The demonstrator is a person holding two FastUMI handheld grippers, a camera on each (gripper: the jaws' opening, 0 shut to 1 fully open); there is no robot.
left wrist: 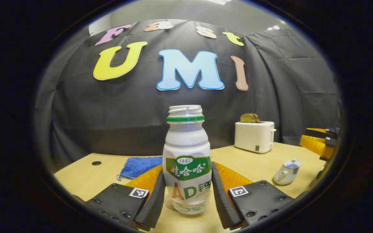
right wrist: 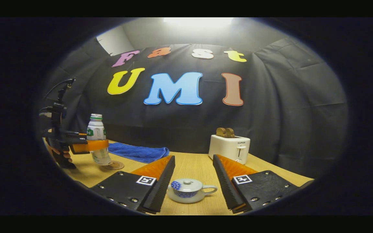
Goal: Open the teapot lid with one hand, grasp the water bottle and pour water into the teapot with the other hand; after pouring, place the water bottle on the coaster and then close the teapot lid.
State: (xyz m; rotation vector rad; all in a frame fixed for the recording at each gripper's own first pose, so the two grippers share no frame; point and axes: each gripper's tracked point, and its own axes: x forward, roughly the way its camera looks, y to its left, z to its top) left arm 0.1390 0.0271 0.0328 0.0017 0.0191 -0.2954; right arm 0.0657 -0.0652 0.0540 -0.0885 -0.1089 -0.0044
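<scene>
The wooden table (right wrist: 193,168) takes up the near half of the booth. At its far right stands a white toaster (right wrist: 229,148) with bread poking out of the slots, and at far left lies a crumpled blue cloth (right wrist: 138,152).

Next in size is the water bottle (left wrist: 188,161), uncapped, upright at the left side of the table. In the right gripper view its base sits on or just over the round coaster (right wrist: 114,165); I cannot tell whether it is lifted. The left gripper (left wrist: 188,194) has its fingers set narrow around the bottle's lower body, close on both sides, though from the left gripper view I cannot be sure both press on it. A hand (right wrist: 58,153) holds that tool from the left.

The right gripper (right wrist: 193,186) hangs wide, its fingers well apart with the teapot (right wrist: 188,190) between and beyond them. The pot sits on the table, lid (right wrist: 186,183) on, handle to the right.

Judging by this, the lid has yet to come off. The knob is small, so a wide jaw coming down off-centre could nudge the pot or tip the lid off sideways. The bottle is open, so a loose grip or an early tilt would spill water on the table short of the pot.
</scene>
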